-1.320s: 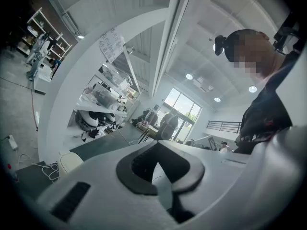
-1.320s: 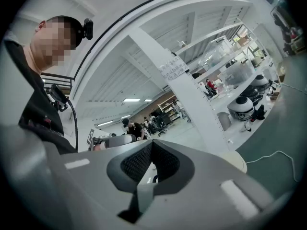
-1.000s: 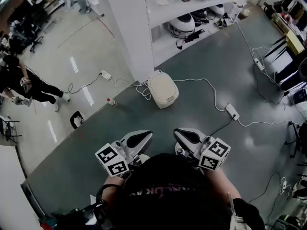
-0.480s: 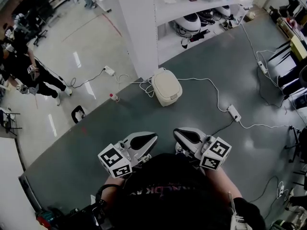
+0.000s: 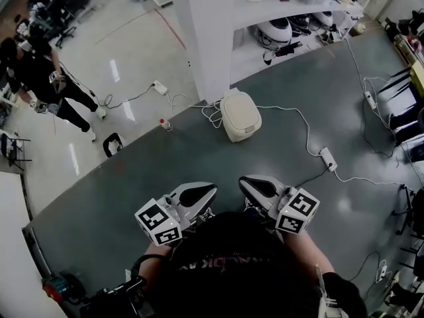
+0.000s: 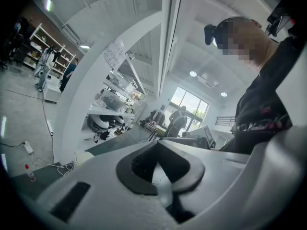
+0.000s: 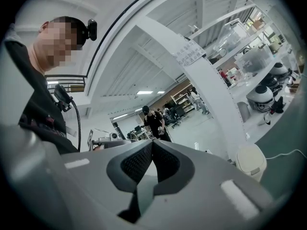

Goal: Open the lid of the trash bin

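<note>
The trash bin [image 5: 240, 116] is a cream box with rounded corners. It stands on the dark floor beside the white pillar [image 5: 205, 38], with its lid down. It also shows small in the left gripper view, trash bin [image 6: 84, 157], and at the right of the right gripper view, trash bin [image 7: 250, 161]. My left gripper [image 5: 199, 192] and right gripper [image 5: 255, 185] are held close to my body, side by side, well short of the bin. Both point level towards it. The left gripper [image 6: 156, 145] and right gripper [image 7: 152, 145] have their jaws together with nothing between them.
A white cable runs from the bin to a power strip [image 5: 328, 159]. A small red-capped bottle [image 5: 163, 122] stands left of the bin. Shelves [image 5: 278, 28] with white appliances lie behind it. A person in black [image 5: 40, 78] stands far left, and chairs [image 5: 404, 105] at the right.
The whole view has shifted: the bin, pillar and shelves have slid right and slightly up in the head view. Both grippers stay shut, in the same place before my body.
</note>
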`<control>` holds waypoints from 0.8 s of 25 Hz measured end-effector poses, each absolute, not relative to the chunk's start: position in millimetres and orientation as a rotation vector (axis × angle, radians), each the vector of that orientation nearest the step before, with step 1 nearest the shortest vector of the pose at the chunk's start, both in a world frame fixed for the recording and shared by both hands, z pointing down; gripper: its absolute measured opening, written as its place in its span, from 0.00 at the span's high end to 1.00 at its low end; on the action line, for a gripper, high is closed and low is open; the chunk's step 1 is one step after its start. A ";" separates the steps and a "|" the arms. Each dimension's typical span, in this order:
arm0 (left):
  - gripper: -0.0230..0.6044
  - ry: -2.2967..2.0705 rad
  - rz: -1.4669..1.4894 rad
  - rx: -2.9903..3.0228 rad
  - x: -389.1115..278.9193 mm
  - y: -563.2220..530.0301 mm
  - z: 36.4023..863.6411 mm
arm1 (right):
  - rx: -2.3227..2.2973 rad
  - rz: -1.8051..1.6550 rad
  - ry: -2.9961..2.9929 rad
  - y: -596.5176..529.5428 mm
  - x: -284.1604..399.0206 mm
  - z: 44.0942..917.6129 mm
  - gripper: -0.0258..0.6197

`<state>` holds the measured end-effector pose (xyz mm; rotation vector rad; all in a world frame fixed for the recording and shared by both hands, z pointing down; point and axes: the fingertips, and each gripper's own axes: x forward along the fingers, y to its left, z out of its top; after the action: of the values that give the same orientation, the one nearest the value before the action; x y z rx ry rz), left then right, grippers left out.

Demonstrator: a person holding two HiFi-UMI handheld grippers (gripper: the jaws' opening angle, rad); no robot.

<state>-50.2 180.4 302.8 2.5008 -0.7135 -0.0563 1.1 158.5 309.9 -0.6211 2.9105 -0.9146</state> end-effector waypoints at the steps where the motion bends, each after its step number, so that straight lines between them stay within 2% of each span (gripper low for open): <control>1: 0.96 -0.718 -0.064 2.496 -53.7 182.7 302.9 | -0.618 -0.916 2.911 160.4 -2.0 310.1 0.96; 20: 0.96 -0.716 -0.062 2.517 -140.3 216.3 302.6 | -0.657 -0.914 2.823 183.1 -75.3 308.5 0.95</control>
<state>-140.3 216.3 302.6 2.5169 -0.7156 -0.0617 -75.3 183.1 308.5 -0.6566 2.8228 -0.9136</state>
